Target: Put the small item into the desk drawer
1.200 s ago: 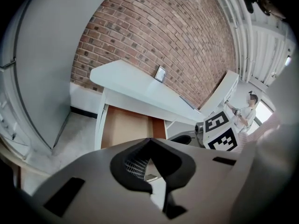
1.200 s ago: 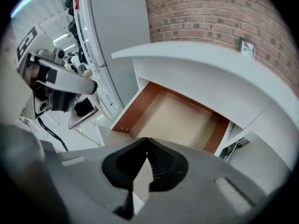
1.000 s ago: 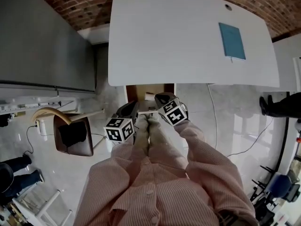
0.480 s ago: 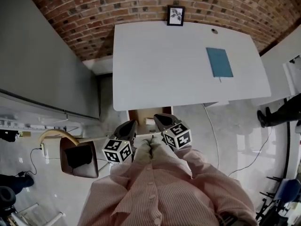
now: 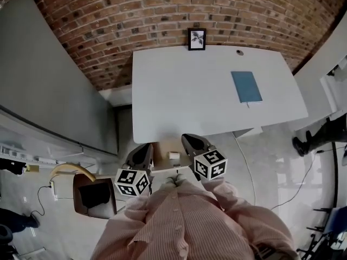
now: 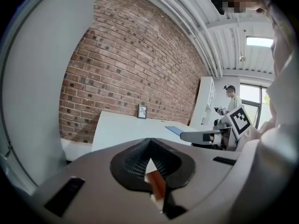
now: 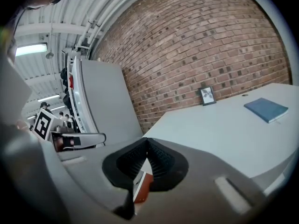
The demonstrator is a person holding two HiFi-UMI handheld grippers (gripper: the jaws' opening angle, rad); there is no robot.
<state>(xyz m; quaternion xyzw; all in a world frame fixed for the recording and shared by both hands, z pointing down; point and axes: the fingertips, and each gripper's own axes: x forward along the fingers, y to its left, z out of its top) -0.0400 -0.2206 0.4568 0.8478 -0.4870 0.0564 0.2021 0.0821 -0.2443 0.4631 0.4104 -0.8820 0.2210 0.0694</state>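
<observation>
small pale boxy item (image 5: 173,156): looks light and rigid, probably easy to pinch across its short sides; too small to read more. it lies inside the open brown wooden desk drawer (image 5: 161,151), below the near edge of the white tabletop (image 5: 179,102). left claw (image 6: 149,148) and right claw (image 7: 146,146) are both closed and empty. they flank the item left and right, clear of it.
</observation>
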